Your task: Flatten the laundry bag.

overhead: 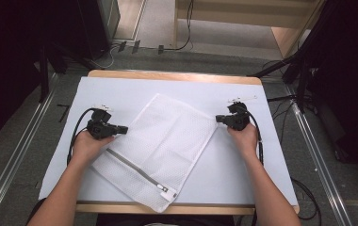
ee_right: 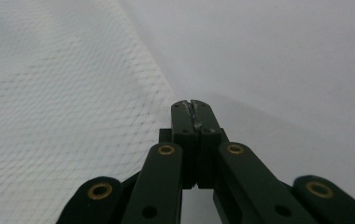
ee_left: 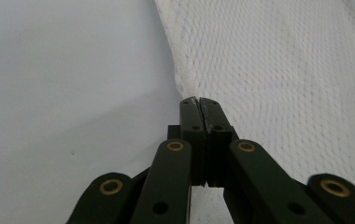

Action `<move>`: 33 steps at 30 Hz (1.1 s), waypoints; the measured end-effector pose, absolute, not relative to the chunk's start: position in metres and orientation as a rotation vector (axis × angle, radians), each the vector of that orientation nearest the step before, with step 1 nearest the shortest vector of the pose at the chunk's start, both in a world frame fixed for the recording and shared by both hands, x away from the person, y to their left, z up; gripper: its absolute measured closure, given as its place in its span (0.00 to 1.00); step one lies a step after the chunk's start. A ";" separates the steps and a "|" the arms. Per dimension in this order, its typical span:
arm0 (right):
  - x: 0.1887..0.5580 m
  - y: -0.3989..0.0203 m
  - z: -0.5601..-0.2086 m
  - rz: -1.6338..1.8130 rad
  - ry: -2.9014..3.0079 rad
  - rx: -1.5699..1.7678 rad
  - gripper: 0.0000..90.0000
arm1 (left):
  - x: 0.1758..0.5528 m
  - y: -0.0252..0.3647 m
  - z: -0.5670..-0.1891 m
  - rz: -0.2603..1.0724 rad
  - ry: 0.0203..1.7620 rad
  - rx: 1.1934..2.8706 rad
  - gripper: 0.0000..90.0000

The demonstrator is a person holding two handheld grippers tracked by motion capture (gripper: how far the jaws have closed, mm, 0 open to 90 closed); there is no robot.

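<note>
A white mesh laundry bag (overhead: 160, 136) lies flat and slantwise on the white table cover (overhead: 243, 165), its grey zipper (overhead: 132, 165) near the front edge. My left gripper (overhead: 124, 129) is at the bag's left edge. In the left gripper view its jaws (ee_left: 198, 101) are shut, with the mesh (ee_left: 283, 70) edge pinched at the tips. My right gripper (overhead: 218, 119) is at the bag's right corner. In the right gripper view its jaws (ee_right: 192, 103) are shut too, where the mesh (ee_right: 49, 93) edge runs into them.
The wooden table's far edge (overhead: 172, 75) and near edge (overhead: 205, 208) frame the white cover. Black cables trail from both grippers. Metal rails (overhead: 19, 155) run along the floor at both sides, and dark stands sit at the back corners.
</note>
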State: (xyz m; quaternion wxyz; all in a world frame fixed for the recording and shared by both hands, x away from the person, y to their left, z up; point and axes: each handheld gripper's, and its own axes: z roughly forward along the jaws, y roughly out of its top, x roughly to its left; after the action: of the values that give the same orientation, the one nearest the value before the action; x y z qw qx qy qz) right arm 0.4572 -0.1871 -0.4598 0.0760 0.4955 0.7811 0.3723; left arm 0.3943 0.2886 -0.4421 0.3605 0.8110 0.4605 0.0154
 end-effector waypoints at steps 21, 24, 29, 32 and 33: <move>0.492 -0.161 -0.452 1.103 2.351 1.427 0.87 | 0.367 0.290 -0.443 0.054 1.223 2.070 0.75; 0.478 -0.162 -0.445 1.125 2.349 1.404 0.84 | 0.377 0.288 -0.439 0.049 1.214 2.069 0.68; 0.455 -0.165 -0.440 1.124 2.352 1.383 0.79 | 0.394 0.281 -0.436 0.068 1.214 2.083 0.65; 0.442 -0.165 -0.440 1.127 2.358 1.371 0.78 | 0.404 0.278 -0.437 0.066 1.213 2.085 0.65; 0.437 -0.165 -0.440 1.123 2.363 1.370 0.78 | 0.407 0.277 -0.437 0.066 1.217 2.075 0.65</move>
State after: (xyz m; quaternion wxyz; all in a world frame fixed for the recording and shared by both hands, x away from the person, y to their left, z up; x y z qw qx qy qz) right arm 0.4369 -0.1646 -0.4396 0.0940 0.4618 0.7965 0.3787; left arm 0.4068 0.2768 -0.4375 0.3593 0.8047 0.4719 0.0255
